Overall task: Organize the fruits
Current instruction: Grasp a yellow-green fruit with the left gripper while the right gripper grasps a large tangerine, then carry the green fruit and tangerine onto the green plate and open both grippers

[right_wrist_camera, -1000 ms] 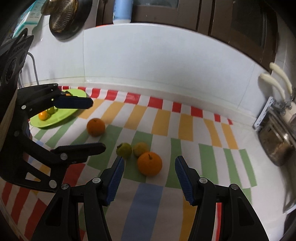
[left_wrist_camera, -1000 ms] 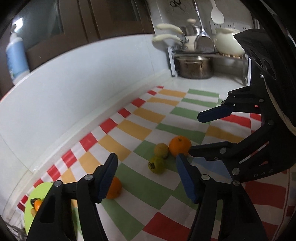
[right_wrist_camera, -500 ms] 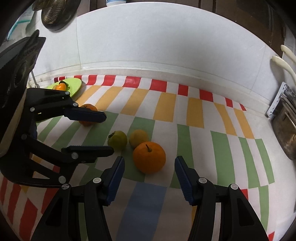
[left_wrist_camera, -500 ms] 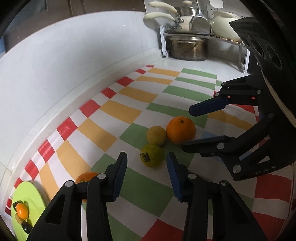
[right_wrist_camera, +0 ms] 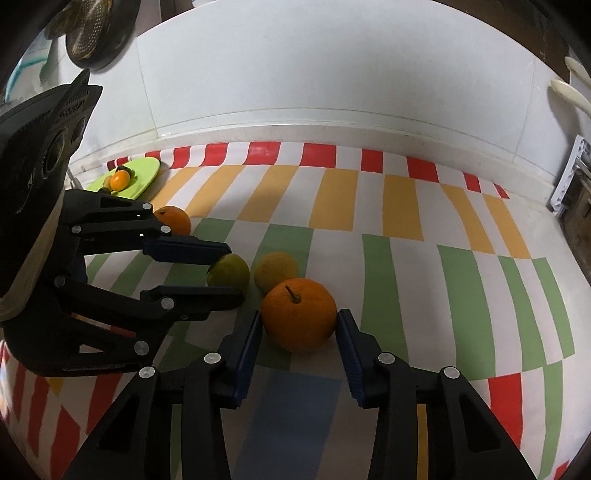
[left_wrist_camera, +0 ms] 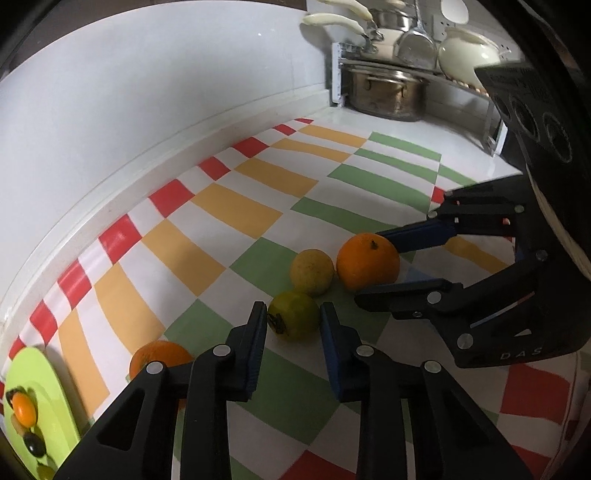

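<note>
A green citrus (left_wrist_camera: 293, 319) lies on the checked cloth, right between the tips of my open left gripper (left_wrist_camera: 291, 321); it also shows in the right wrist view (right_wrist_camera: 229, 271). A large orange (right_wrist_camera: 299, 314) sits between the open fingers of my right gripper (right_wrist_camera: 299, 328), seen too in the left wrist view (left_wrist_camera: 367, 260). A yellow fruit (left_wrist_camera: 312, 271) lies touching both. A smaller orange (left_wrist_camera: 160, 356) lies left, partly behind my left finger. A lime green plate (right_wrist_camera: 142, 173) holds several small fruits at the far left.
The striped cloth (right_wrist_camera: 369, 206) covers the counter up to a white wall. A steel pot (left_wrist_camera: 386, 96) and a white pitcher (left_wrist_camera: 467, 55) stand on a rack at the far right end. A strainer (right_wrist_camera: 99, 35) hangs on the wall.
Both grippers have moved forward and down. The left one has narrowed and now straddles the green citrus; the right one now straddles the large orange.
</note>
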A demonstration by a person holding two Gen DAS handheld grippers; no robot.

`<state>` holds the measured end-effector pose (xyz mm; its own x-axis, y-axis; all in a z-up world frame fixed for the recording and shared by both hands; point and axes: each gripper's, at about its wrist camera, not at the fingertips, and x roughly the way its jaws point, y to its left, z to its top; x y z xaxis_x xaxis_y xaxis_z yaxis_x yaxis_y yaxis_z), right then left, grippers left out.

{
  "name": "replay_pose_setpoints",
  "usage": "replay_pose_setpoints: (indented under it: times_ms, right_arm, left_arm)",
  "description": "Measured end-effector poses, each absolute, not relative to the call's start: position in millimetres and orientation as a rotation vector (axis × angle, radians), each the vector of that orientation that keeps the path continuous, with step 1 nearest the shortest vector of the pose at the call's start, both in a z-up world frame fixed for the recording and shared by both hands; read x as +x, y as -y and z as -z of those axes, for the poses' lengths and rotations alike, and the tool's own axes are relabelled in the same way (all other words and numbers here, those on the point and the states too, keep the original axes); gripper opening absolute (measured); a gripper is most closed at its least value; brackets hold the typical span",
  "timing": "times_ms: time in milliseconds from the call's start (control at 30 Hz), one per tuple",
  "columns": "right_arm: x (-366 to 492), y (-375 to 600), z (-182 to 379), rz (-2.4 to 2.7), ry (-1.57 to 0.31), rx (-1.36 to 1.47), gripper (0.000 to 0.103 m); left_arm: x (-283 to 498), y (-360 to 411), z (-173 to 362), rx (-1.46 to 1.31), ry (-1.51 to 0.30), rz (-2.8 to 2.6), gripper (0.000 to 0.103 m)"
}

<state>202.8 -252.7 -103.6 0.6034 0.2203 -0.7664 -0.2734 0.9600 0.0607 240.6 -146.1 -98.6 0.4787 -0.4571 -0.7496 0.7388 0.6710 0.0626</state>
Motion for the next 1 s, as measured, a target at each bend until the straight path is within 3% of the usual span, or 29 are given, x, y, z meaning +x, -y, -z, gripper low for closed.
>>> replay_pose_setpoints:
  times_ms: [1000]
  right_arm:
    - [155.7,204.0,12.6,-0.349,-0.665,-0.017,0.042]
  left_arm:
    - [159.5,51.7,8.6,0.129,-0.601,0.354,0.029]
